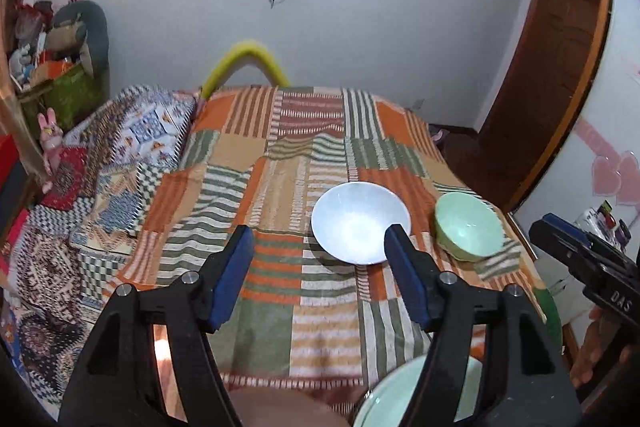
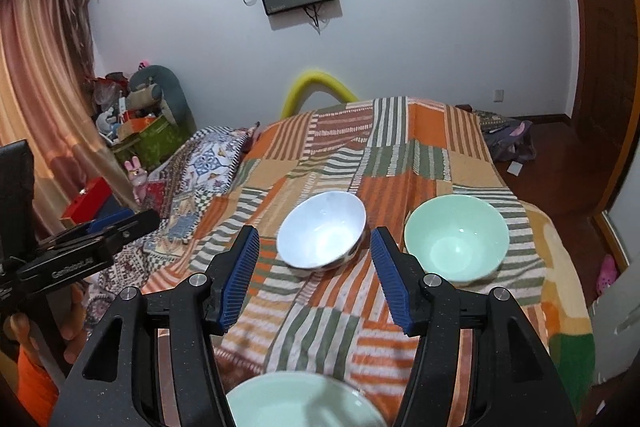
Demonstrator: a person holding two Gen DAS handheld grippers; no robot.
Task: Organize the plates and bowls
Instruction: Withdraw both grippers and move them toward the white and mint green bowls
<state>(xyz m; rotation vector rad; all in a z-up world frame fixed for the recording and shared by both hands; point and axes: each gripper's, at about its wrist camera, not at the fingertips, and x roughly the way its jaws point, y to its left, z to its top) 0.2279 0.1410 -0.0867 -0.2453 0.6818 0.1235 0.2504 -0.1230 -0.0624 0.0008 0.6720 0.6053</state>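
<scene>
Surface: a bed under a patchwork striped blanket (image 2: pixel 328 163), soft and uneven; it fills the middle of both views.
White bowl: white bowl (image 2: pixel 321 230) sits upright at the centre of the right wrist view, a little tilted on the cloth; in the left wrist view it lies right of centre (image 1: pixel 361 222).
Green bowl: green bowl (image 2: pixel 456 237) stands just right of the white one, apart from it, near the blanket's right edge; lower right in the left wrist view (image 1: pixel 469 225).
Plate: a pale green plate (image 2: pixel 296 403) lies at the bottom edge of the right wrist view, below the fingers; only part of it shows (image 1: pixel 384 403).
Right gripper: right gripper (image 2: pixel 316 267) is wide open and holds nothing; the white bowl shows between its fingers but farther off.
Left gripper: left gripper (image 1: pixel 320 267) is also spread wide and empty, hanging above the blanket left of the white bowl.
Step in hand: likely picking up a bowl to nest it with the other, or to set it on the plate.
How to do it well: pinch the rim with one finger inside and one outside, close firmly since the glaze looks slick, lift straight up, and lower gently because the bedding gives.
Risk: a bowl could tip or roll on the soft cloth.
</scene>
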